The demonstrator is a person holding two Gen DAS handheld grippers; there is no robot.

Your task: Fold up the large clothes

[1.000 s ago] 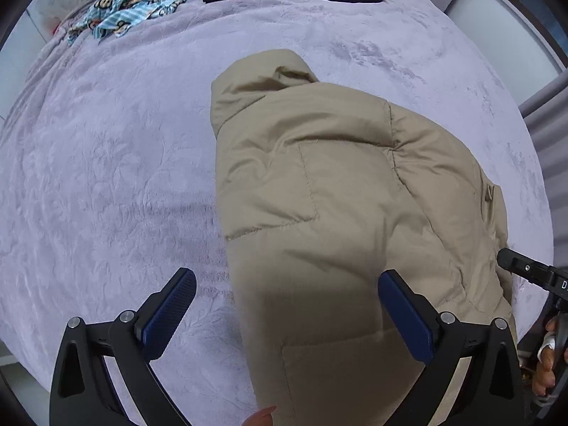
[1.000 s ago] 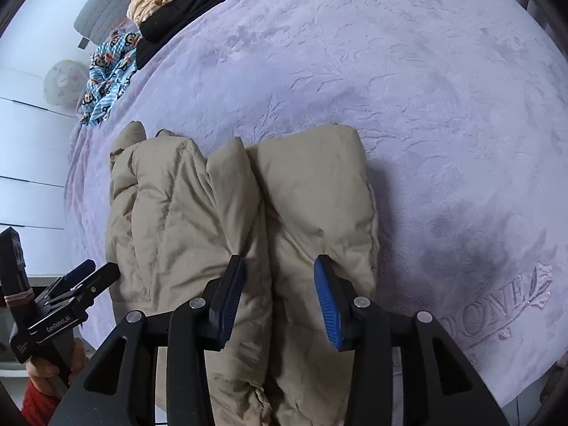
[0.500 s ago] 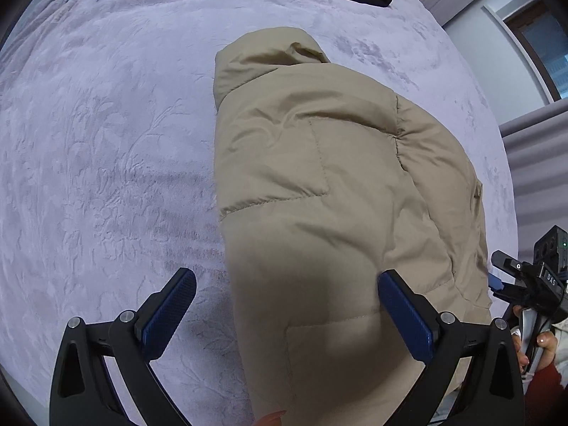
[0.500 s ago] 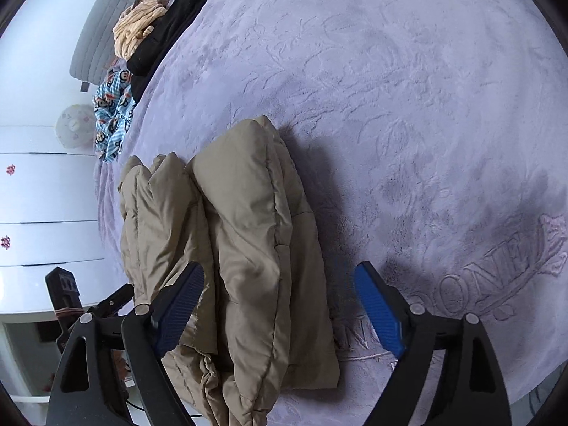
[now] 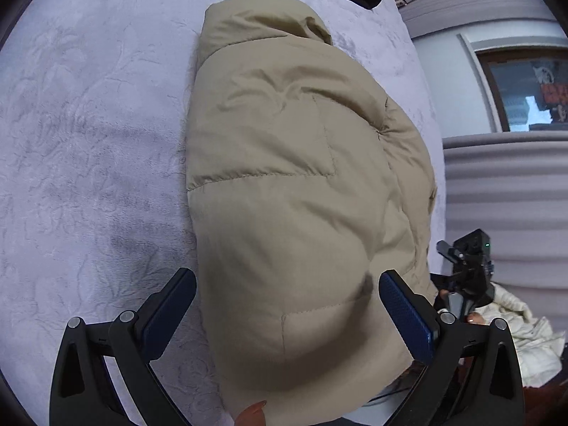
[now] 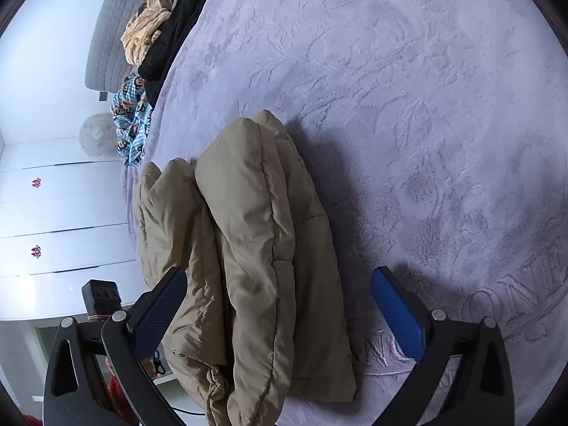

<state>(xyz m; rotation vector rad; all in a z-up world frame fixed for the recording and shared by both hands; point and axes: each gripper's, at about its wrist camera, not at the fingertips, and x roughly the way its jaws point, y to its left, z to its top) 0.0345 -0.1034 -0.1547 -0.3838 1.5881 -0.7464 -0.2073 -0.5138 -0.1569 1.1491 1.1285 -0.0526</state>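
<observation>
A beige puffer jacket (image 5: 301,177) lies folded in a thick bundle on the lilac plush bedspread (image 5: 88,142), near the bed's edge. My left gripper (image 5: 287,305) hangs low over its near end, open wide, the blue pads on either side of the padded fabric without pressing it. In the right wrist view the jacket (image 6: 248,230) shows as stacked folds. My right gripper (image 6: 280,305) straddles those folds; its jaws are opening, the jacket lies between them, and no pad touches it. A fingertip (image 5: 254,413) shows at the bottom of the left wrist view.
A black garment (image 6: 177,25), a peach one (image 6: 145,32) and a blue patterned cloth (image 6: 131,120) lie at the bed's far side. White drawers (image 6: 53,213) stand beyond the edge. A window (image 5: 525,88) and a white cloth (image 5: 525,337) sit off the other side.
The right jaws have spread from a narrow gap over one fold to full width. Both grippers have sunk closer to the jacket and turned.
</observation>
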